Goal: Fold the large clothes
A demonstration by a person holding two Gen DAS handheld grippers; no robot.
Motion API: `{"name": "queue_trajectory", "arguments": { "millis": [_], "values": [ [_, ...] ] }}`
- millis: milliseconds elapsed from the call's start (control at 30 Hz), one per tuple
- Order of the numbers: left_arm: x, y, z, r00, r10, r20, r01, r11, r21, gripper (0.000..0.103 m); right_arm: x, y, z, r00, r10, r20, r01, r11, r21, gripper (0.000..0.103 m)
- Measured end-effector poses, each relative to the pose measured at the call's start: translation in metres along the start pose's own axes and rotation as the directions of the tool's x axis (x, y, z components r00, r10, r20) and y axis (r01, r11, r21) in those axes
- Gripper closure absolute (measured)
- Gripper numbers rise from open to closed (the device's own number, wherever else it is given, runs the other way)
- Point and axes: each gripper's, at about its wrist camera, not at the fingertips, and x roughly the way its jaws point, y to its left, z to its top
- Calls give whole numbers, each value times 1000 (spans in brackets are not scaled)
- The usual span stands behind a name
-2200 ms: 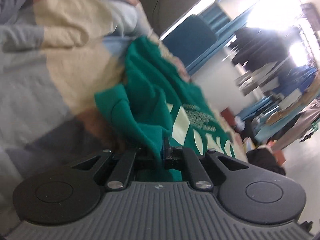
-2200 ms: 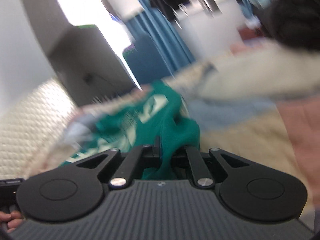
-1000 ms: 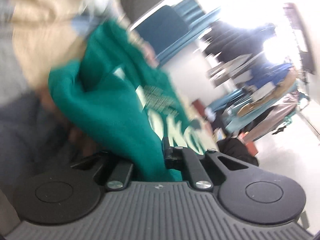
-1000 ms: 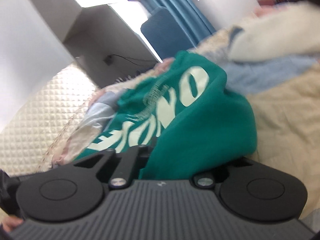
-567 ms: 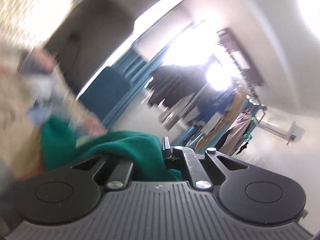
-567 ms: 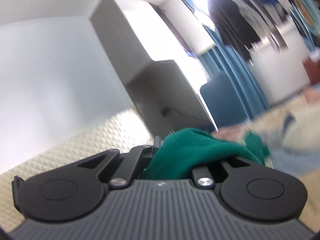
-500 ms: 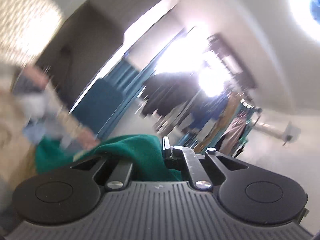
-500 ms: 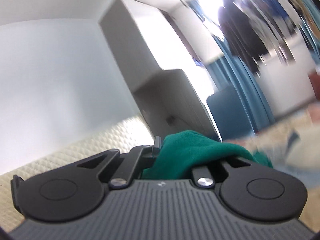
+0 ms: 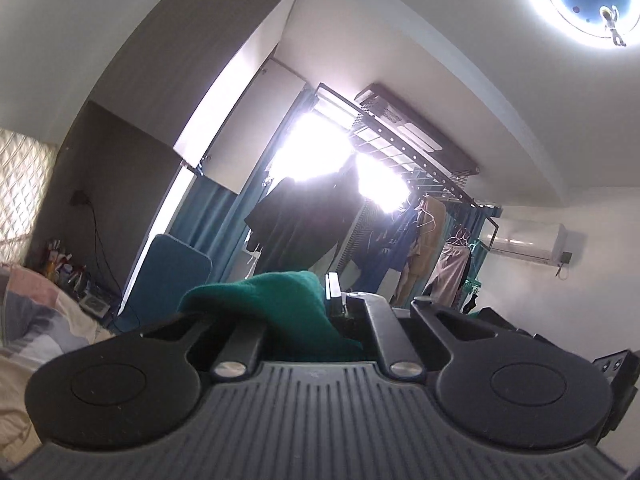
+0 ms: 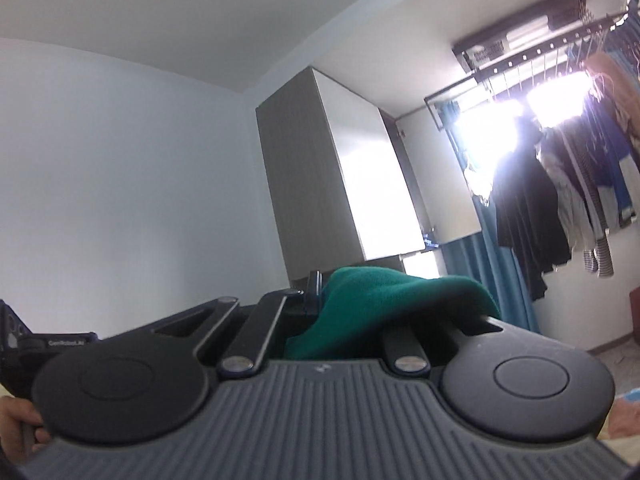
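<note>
A fold of the green sweatshirt [image 9: 276, 300] bulges over my left gripper [image 9: 326, 294], which is shut on it and raised high, pointing across the room. The rest of the garment hangs out of sight below. In the right wrist view the same green sweatshirt [image 10: 384, 300] drapes over my right gripper [image 10: 320, 292], also shut on the cloth and lifted level with the room's upper walls. Only the left finger [image 10: 313, 290] of the right gripper shows; the cloth hides the other.
The bed's patchwork quilt [image 9: 28, 332] lies low at the left. A tall wardrobe [image 10: 340, 184] stands ahead, blue curtains [image 10: 492, 272] and a bright window beside it. Clothes hang on a ceiling drying rack [image 9: 416, 216]. A hand [image 10: 16, 420] holds the other gripper's grip at lower left.
Both grippers rose steeply with the sweatshirt; the bed and the printed front dropped out of view, and walls, wardrobe and ceiling now fill the frames. Both grips held.
</note>
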Motion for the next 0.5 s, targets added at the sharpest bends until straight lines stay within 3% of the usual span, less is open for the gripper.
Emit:
{"name": "queue_trajectory", "arguments": {
  "millis": [100, 167, 333, 500],
  "values": [
    [28, 3, -6, 1000, 6, 1, -6, 999, 42, 96, 13, -12, -4, 999, -37, 8, 37, 999, -35, 94],
    [61, 20, -29, 1000, 6, -29, -6, 1000, 22, 96, 30, -33, -21, 997, -75, -31, 74, 997, -35, 93],
    [153, 92, -124, 991, 73, -114, -71, 997, 21, 96, 78, -101, -113, 976, -156, -153, 153, 988, -29, 93],
    [260, 171, -227, 967, 187, -172, -172, 980, 97, 96, 130, -175, -215, 949, -220, -227, 223, 975, -12, 93]
  ]
}}
